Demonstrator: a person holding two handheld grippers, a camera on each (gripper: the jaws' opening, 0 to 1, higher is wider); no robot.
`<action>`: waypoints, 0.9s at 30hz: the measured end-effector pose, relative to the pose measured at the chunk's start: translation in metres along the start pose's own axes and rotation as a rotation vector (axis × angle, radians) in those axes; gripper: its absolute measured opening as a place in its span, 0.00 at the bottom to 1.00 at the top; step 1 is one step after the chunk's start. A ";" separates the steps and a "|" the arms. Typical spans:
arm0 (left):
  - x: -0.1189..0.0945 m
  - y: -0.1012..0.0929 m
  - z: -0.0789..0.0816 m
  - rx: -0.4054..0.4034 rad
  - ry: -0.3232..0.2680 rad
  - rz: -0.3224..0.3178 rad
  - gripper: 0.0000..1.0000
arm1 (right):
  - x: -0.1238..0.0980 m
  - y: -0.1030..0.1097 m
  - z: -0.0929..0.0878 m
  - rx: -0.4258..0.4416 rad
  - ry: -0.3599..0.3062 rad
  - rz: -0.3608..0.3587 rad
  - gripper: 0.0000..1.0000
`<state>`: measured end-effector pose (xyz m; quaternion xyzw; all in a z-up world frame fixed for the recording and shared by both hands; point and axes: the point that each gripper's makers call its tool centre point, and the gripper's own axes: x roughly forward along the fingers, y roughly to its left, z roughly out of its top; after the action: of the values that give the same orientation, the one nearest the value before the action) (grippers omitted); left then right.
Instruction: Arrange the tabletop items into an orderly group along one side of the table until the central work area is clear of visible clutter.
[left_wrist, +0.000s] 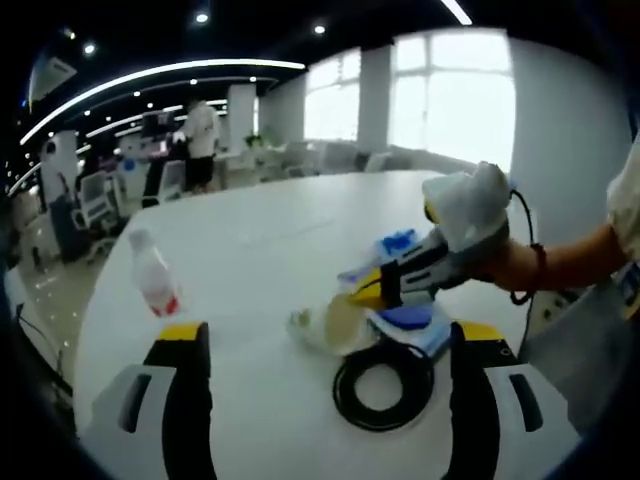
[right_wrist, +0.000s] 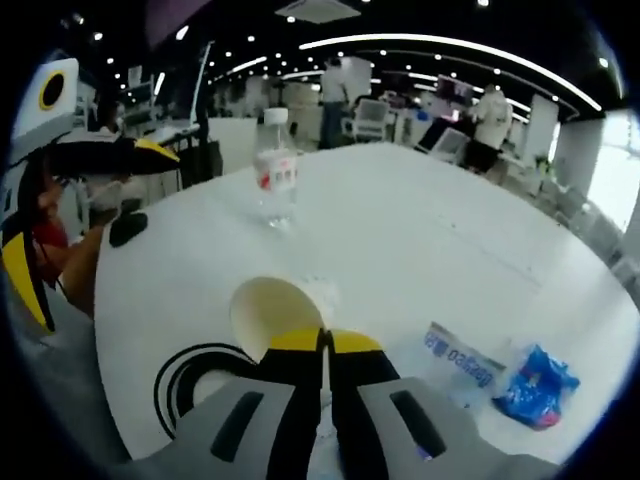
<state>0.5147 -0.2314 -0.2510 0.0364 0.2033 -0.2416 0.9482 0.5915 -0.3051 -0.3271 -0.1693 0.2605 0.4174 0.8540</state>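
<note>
While right claw (right_wrist: 323, 345) pinched cup (right_wrist: 275, 315) rim, left claw (left_wrist: 325, 345) gaped; bottle (left_wrist: 153, 273) stood apart mid-counter (left_wrist: 300, 230), cable (left_wrist: 383, 382) and packets (right_wrist: 500, 375) half-grouped.

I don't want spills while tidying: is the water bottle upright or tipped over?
Upright: the water bottle stands on the table, cap on top.

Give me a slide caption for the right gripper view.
Shut yellow-tipped right gripper at a cream paper cup lying on the white table, black coiled cable beside it, clear plastic bottle standing beyond.
</note>
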 end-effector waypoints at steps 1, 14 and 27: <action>0.000 -0.001 0.002 -0.001 -0.010 -0.005 0.98 | -0.002 -0.002 0.000 0.016 0.003 -0.009 0.01; 0.004 -0.017 0.008 0.060 -0.030 -0.072 0.97 | -0.035 -0.005 0.004 0.150 0.015 0.030 0.01; 0.011 -0.032 0.003 0.234 -0.005 -0.108 0.95 | -0.059 0.004 -0.007 0.277 0.053 0.105 0.01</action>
<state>0.5098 -0.2649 -0.2519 0.1352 0.1729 -0.3144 0.9236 0.5556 -0.3435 -0.2984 -0.0472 0.3466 0.4170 0.8389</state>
